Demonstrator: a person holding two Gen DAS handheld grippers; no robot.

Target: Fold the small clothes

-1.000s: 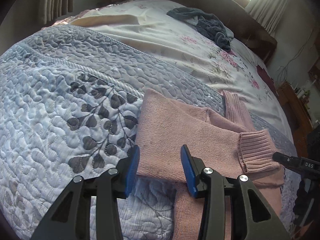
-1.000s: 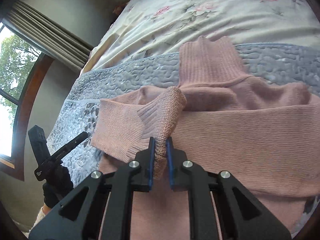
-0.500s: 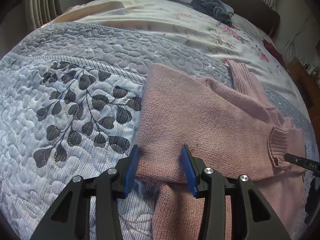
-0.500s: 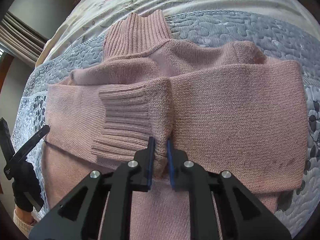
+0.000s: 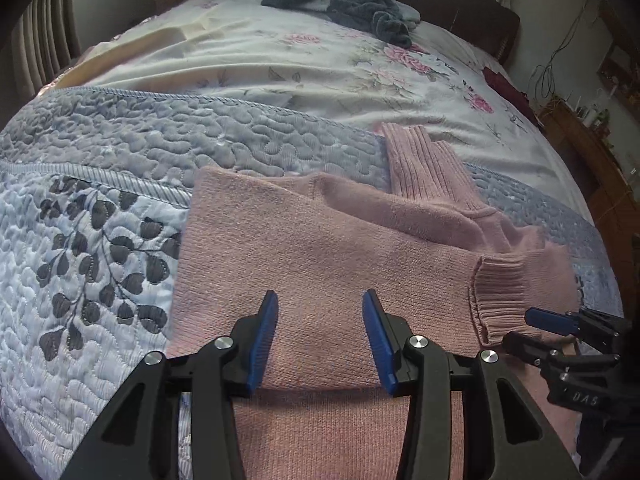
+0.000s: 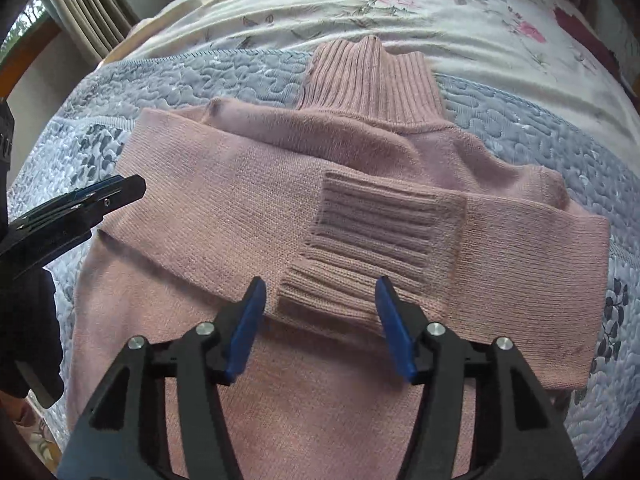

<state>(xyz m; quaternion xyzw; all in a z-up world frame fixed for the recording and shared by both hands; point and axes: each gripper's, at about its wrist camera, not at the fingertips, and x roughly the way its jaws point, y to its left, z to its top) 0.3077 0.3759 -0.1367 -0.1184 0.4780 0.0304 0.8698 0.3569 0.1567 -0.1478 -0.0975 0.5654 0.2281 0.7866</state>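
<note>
1. Sweater (image 5: pixel 320 248), a pink knit with a ribbed roll neck, lies flat on the grey quilted bedspread (image 5: pixel 100 220) near the foot of the bed. In the left wrist view one sleeve is folded across the chest, its ribbed cuff (image 5: pixel 500 296) ending toward the right side.
2. Same view: the left claw (image 5: pixel 318 336) hangs just above the folded sleeve with its blue pads spread and nothing between them. It is released, probably so the sleeve can settle where it was laid.
3. Same view, right edge: the right claw (image 5: pixel 532 330) pokes in beside the cuff. A dark grey garment (image 5: pixel 352 4) lies crumpled far up on the floral sheet (image 5: pixel 320 68), well apart from the work.
4. Right wrist view: both sleeves cross the body of the sweater (image 6: pixel 224 208), and the upper cuff (image 6: pixel 372 248) rests on top at the middle, which keeps the sides tucked into a narrow rectangle.
5. Same view: the right claw (image 6: pixel 318 324) sits low over the near edge of that cuff, pads wide apart and gripping nothing. Whether the tips touch the knit is hard to tell through the fisheye.
6. Same view, left edge: the left claw (image 6: pixel 104 196) hovers at the sweater's side, held by a dark-gloved hand (image 6: pixel 24 332).
7. Judgement: the sleeves look done, and folding the hem up toward the neck seems the likely remaining step.
</note>
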